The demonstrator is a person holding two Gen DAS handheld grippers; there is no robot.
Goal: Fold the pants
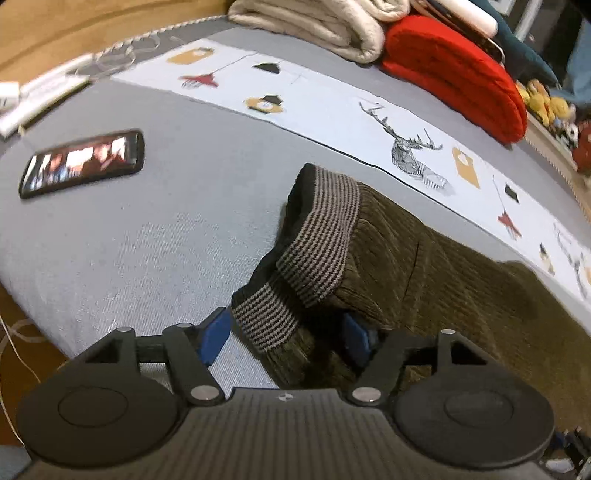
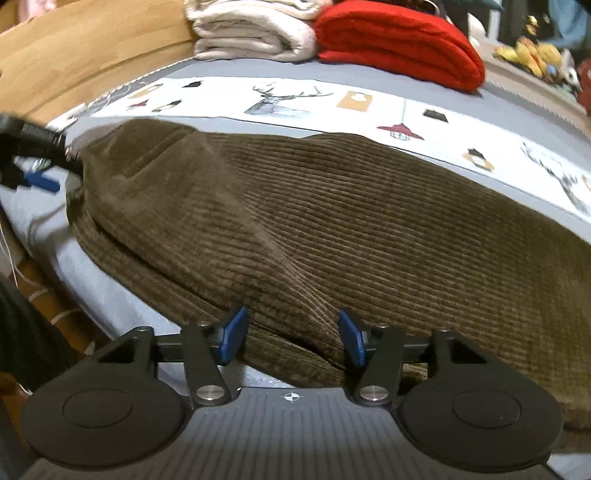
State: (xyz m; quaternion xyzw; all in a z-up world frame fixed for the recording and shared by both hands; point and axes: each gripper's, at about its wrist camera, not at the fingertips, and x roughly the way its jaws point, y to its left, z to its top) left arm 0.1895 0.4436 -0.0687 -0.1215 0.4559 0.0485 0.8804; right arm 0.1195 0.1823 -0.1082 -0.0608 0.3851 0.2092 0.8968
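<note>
Left wrist view shows one pair of olive-brown corduroy pants (image 1: 424,258) lying on the grey bed (image 1: 147,240), its two striped knit cuffs (image 1: 325,236) stacked at the near end. The left gripper (image 1: 288,338) has its jaws spread, straddling the lower cuff without pinching it. One black smartphone (image 1: 83,162) with a lit screen lies apart on the sheet. One folded red blanket (image 1: 454,70) and one folded cream blanket (image 1: 314,26) sit by the far edge. From the right wrist view, the right gripper (image 2: 291,338) has its jaws spread over the pants' near fold, pads not pressing cloth.
</note>
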